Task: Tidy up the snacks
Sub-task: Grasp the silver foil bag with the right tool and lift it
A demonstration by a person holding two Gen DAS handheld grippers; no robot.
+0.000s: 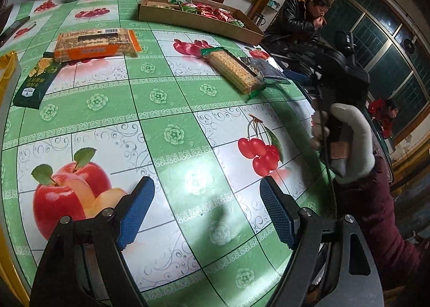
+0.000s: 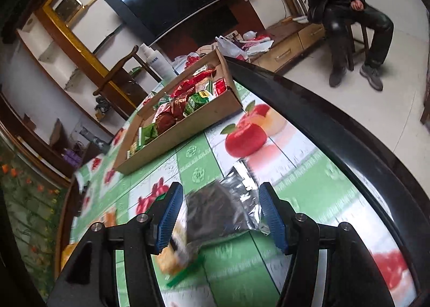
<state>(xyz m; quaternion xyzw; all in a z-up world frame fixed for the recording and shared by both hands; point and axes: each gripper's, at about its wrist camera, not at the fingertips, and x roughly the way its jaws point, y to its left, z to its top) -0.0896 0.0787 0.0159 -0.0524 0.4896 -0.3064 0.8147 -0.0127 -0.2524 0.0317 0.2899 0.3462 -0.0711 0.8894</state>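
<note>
Left gripper (image 1: pixel 207 210) spread wide, empty, over table (image 1: pixel 166 97). Right gripper (image 2: pixel 220 215) released, fingers either side of dark packet (image 2: pixel 217 213), not pinching. Box (image 2: pixel 188 129) far, holding snacks (image 2: pixel 188 97).

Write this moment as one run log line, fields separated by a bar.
left gripper open, over bare tablecloth | right gripper open, fingers either side of dark clear-wrapped packet | cardboard tray partly filled | contact unclear

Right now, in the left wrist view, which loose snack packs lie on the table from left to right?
Dark green flat packet → orange cracker pack with barcode → clear green-ended cracker sleeve → dark clear-wrapped pack.
</note>
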